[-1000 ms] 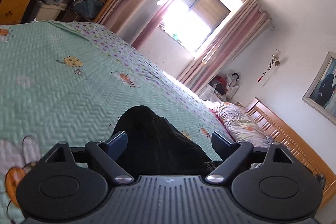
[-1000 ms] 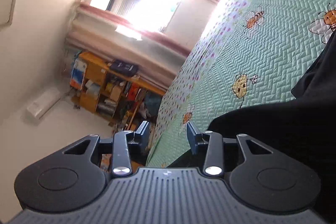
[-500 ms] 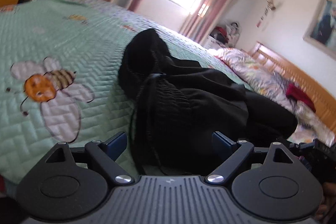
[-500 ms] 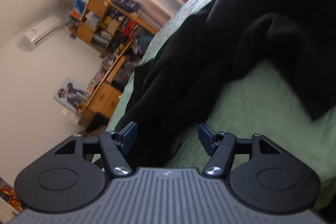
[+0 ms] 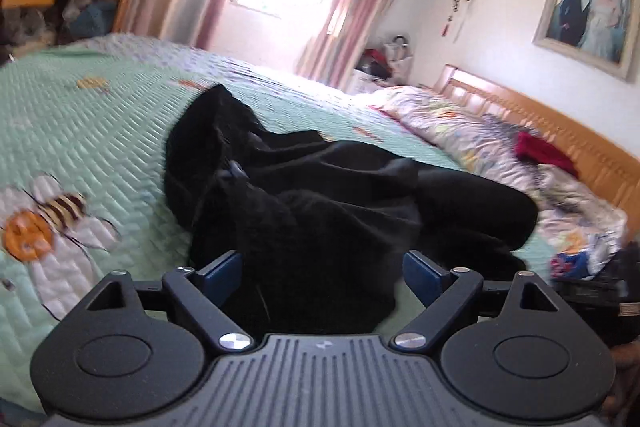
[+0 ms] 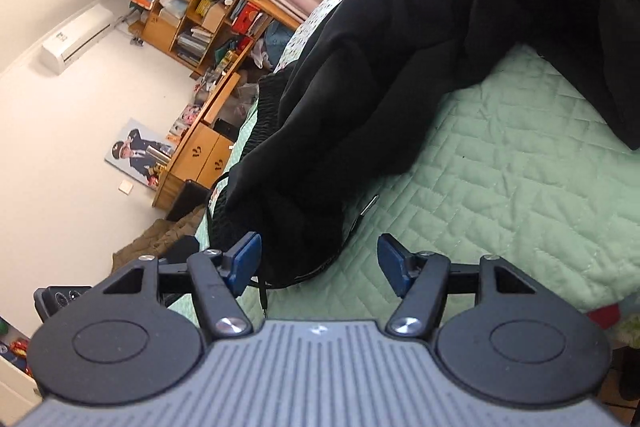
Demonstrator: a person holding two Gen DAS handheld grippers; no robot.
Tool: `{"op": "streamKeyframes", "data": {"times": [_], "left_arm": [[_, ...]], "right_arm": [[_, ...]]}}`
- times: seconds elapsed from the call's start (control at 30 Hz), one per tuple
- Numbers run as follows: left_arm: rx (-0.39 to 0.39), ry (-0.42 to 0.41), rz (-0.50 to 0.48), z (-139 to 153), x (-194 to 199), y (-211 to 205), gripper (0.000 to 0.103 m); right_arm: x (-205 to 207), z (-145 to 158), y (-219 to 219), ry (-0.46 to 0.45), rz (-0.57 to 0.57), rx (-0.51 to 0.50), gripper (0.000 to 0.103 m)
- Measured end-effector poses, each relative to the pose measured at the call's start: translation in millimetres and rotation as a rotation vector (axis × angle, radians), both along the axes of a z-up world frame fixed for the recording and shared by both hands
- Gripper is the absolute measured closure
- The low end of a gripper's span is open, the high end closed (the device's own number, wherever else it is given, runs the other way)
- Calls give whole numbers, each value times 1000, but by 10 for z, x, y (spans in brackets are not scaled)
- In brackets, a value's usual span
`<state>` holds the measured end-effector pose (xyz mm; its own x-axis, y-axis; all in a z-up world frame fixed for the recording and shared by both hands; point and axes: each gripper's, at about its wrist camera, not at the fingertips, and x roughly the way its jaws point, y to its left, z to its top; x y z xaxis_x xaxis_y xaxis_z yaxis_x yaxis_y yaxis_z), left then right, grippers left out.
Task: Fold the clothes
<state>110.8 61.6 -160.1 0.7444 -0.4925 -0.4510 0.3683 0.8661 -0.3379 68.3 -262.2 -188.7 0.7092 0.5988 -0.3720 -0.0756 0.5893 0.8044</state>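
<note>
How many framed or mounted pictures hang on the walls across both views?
2. A framed portrait of a couple hangs above the headboard in the left view; an unframed portrait hangs beside the desk in the right view. Others may be hidden.

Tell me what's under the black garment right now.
The black garment lies crumpled on the green quilted bedspread. Anything beneath its folds is hidden. Both grippers, left and right, are open.

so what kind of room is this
Most likely a bedroom in a home. A wide bed with a green quilted bedspread and a wooden headboard fills the view, a framed portrait hangs on the wall, and a cluttered wooden shelf unit stands nearby. A black garment lies crumpled on the bed.
</note>
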Motion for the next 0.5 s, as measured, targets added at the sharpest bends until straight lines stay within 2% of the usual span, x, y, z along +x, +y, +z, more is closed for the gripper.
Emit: {"op": "streamKeyframes", "data": {"times": [0.07,0.17,0.23,0.27,0.43,0.47,0.5], "left_arm": [[-6,0,4,-4,30,25,16],[-17,62,-13,-185,76,53,16],[21,73,-6,-301,70,38,16],[11,82,-8,-350,68,42,17],[-16,49,-11,-356,88,61,17],[-10,39,-13,-345,95,46,18],[-4,28,-15,-334,103,31,30]], "right_arm": [[28,-28,30,12,-4,2,37],[23,-53,61,34,-9,3,37],[22,-76,53,47,-17,9,37],[17,-86,42,54,-21,12,37],[14,-153,33,78,-34,20,37],[19,-170,28,85,-36,26,37],[27,-194,27,93,-38,34,37]]}}
